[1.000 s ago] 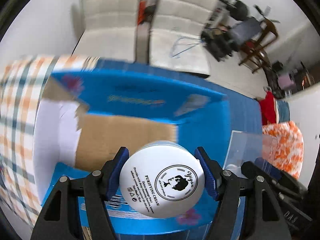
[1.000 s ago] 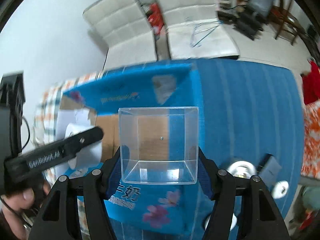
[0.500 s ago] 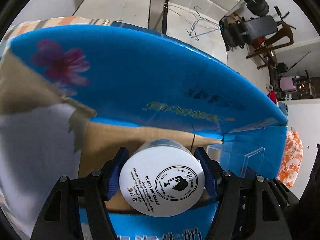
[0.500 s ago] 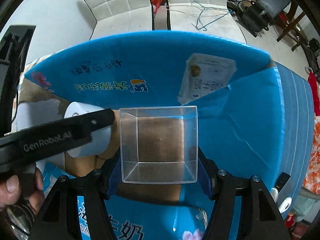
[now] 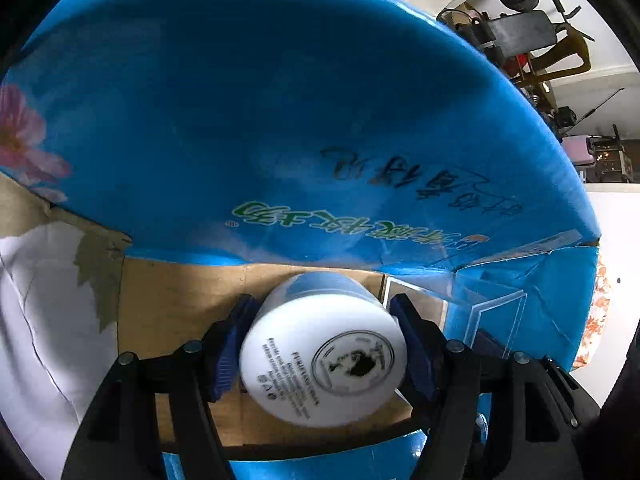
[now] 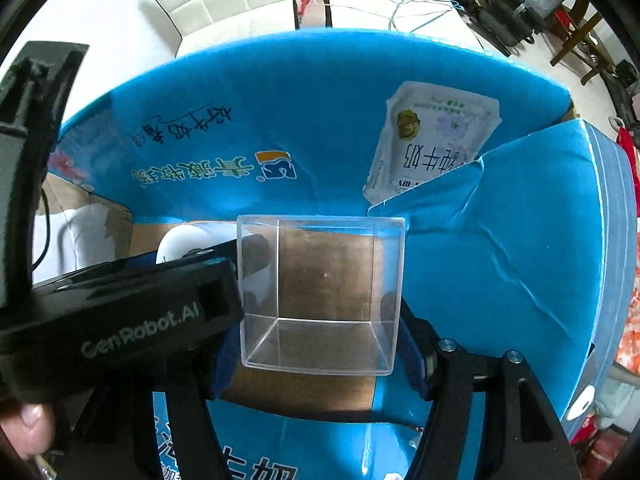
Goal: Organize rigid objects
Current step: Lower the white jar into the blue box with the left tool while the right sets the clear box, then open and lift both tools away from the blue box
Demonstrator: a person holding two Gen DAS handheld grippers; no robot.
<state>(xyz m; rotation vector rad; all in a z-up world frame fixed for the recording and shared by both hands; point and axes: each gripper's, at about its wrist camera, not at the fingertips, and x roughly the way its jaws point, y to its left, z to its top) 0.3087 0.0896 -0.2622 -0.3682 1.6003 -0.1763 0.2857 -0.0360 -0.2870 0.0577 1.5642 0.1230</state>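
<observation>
Both wrist cameras look steeply down, close, into the blue cardboard box; both views share its brown floor.

Between the blue pads of your left claw, the round white plastic jar shows "PURIFYING CREAM" on its lid beside a circular black portrait emblem; the finer lines of print there are too blurred to read. Just left of your right claw, the black body of the other gripper carries "GenRobot.AI" in pale letters. Beyond both claws, the raised flap of the blue cardboard box bears green Chinese brand characters, a handwritten black scrawl and a pasted white label, all seen upside down.
</observation>
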